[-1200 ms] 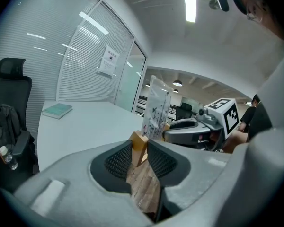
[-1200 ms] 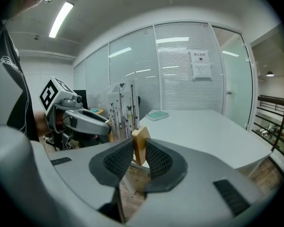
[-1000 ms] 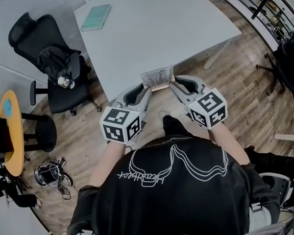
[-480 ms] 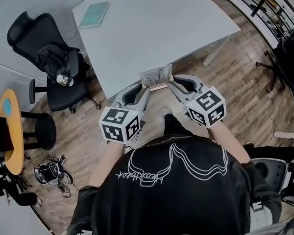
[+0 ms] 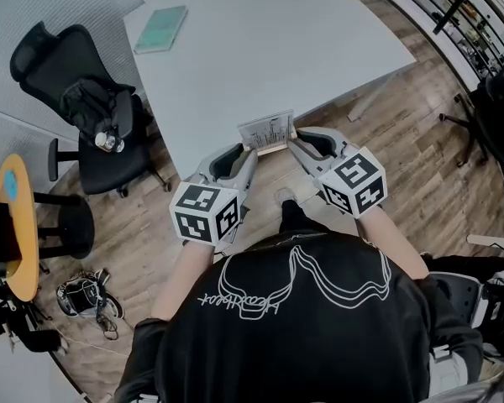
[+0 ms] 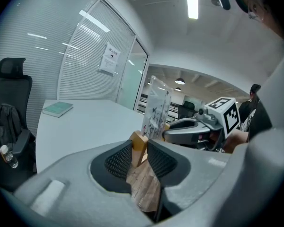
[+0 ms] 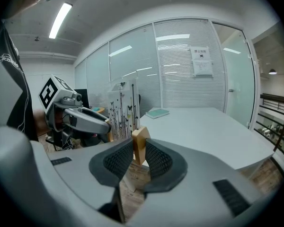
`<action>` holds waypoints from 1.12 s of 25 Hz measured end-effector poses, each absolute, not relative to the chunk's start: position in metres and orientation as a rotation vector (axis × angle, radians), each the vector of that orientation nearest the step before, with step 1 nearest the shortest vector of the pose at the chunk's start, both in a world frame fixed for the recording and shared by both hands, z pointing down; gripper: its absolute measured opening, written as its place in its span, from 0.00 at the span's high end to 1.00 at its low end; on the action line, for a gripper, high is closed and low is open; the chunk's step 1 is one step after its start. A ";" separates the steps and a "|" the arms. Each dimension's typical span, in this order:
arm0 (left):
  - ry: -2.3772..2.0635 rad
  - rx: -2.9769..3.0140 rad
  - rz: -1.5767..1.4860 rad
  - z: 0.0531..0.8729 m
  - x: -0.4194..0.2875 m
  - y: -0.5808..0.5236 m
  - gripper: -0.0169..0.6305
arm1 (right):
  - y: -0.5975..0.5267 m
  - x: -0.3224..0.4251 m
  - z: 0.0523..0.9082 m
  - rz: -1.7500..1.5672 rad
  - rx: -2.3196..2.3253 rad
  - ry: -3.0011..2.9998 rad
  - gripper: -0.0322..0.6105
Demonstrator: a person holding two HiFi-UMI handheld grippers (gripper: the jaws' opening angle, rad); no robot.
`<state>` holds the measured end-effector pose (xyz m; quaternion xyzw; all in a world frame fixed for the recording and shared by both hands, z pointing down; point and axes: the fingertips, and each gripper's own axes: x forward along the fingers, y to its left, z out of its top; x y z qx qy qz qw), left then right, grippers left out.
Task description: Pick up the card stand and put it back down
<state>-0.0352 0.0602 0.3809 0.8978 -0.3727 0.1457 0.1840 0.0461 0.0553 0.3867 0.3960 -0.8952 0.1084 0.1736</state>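
Observation:
The card stand (image 5: 267, 132) is a clear upright sheet with a printed card in a wooden base. It hangs in the air at the near edge of the white table (image 5: 260, 49), held from both ends. My left gripper (image 5: 249, 152) is shut on the left end of the base (image 6: 138, 143), the card (image 6: 156, 109) rising beyond its pads. My right gripper (image 5: 293, 145) is shut on the right end of the base (image 7: 140, 143), with the card (image 7: 123, 109) just to the left. Each gripper shows in the other's view: the right gripper (image 6: 199, 126) and the left gripper (image 7: 80, 119). Wood floor shows beneath the jaws.
A teal book (image 5: 161, 28) lies at the table's far left corner. A black office chair (image 5: 101, 124) with a bottle on its seat stands left of the table. A yellow round stool (image 5: 17, 225) is further left, and another chair (image 5: 496, 99) at the right.

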 end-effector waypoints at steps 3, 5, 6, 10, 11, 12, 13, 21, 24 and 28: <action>-1.061 2.530 0.405 0.379 -0.030 0.046 0.81 | 0.040 0.051 0.384 0.302 1.112 -2.543 0.82; -1.070 2.526 0.402 0.378 -0.029 0.033 0.81 | 0.026 0.052 0.383 0.297 1.100 -2.547 0.82; -1.075 2.522 0.402 0.378 -0.029 0.026 0.81 | 0.018 0.052 0.384 0.293 1.092 -2.548 0.82; -1.095 2.500 0.408 0.382 -0.031 -0.001 0.81 | -0.013 0.050 0.387 0.285 1.057 -2.544 0.82; -1.102 2.495 0.408 0.382 -0.031 -0.008 0.81 | -0.020 0.050 0.387 0.285 1.049 -2.545 0.82; -1.109 2.489 0.408 0.383 -0.031 -0.014 0.81 | -0.027 0.050 0.388 0.285 1.042 -2.546 0.82; -1.116 2.483 0.408 0.383 -0.031 -0.021 0.81 | -0.035 0.050 0.388 0.286 1.036 -2.547 0.82; -1.159 2.433 0.429 0.399 -0.030 -0.074 0.81 | -0.091 0.050 0.405 0.296 0.982 -2.539 0.82; -1.170 2.409 0.441 0.408 -0.028 -0.091 0.81 | -0.108 0.052 0.414 0.308 0.957 -2.530 0.82; -1.181 2.380 0.461 0.425 -0.023 -0.112 0.81 | -0.132 0.056 0.432 0.323 0.929 -2.519 0.83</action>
